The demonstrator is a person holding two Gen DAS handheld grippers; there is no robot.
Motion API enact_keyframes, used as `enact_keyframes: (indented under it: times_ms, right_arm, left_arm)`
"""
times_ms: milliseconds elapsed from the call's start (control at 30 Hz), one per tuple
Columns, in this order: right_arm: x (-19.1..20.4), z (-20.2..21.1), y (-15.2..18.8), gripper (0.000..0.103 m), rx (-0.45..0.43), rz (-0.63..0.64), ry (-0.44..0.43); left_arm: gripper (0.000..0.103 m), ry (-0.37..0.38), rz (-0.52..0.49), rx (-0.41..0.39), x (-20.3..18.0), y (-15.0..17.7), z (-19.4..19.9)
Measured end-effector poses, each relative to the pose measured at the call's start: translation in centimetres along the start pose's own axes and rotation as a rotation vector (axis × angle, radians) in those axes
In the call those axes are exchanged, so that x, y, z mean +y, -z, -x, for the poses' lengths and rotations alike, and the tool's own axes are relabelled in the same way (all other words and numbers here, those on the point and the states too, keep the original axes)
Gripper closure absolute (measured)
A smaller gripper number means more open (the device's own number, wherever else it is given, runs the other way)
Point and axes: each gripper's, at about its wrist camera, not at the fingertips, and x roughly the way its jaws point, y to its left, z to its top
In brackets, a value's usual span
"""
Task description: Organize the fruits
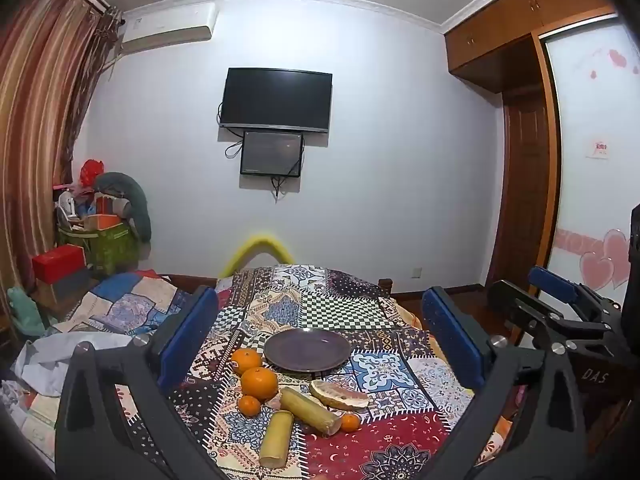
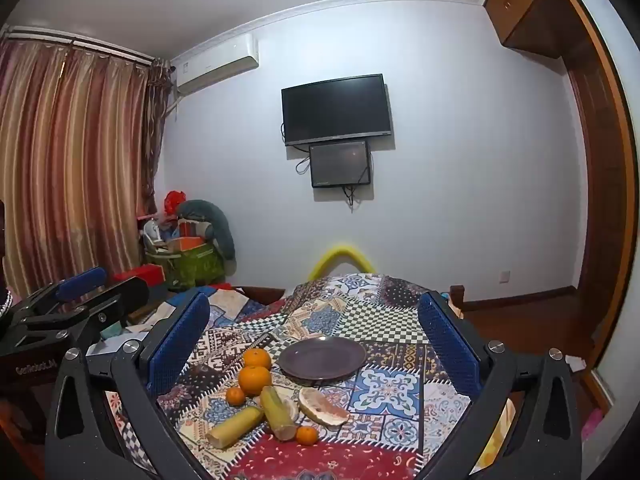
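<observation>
Left tongs (image 1: pixel 320 328) and right tongs (image 2: pixel 316 332) both spread wide and empty above a patchwork-covered worktop (image 1: pixel 384 396), dark plate (image 1: pixel 307 349) bare at centre, oranges (image 1: pixel 259 382), two sugarcane pieces (image 1: pixel 310 410) and a pomelo wedge (image 1: pixel 339 395) clustered just in front of it

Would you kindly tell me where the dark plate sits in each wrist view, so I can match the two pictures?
Left wrist view: the dark plate lies low and central, between the blue pads, just beyond the oranges.
Right wrist view: the plate is again low and central, right of the oranges.
Shared landmark: the wall television, above the plate in both.
</observation>
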Motion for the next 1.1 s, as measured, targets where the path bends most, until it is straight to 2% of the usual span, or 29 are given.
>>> enact_keyframes:
  times_ms: [1100]
  right_arm:
    - [-0.78, -0.25, 0.54, 0.0, 0.007, -0.015, 0.008]
  left_arm:
    - [0.0, 0.002, 0.029, 0.004, 0.7, -0.05, -0.25]
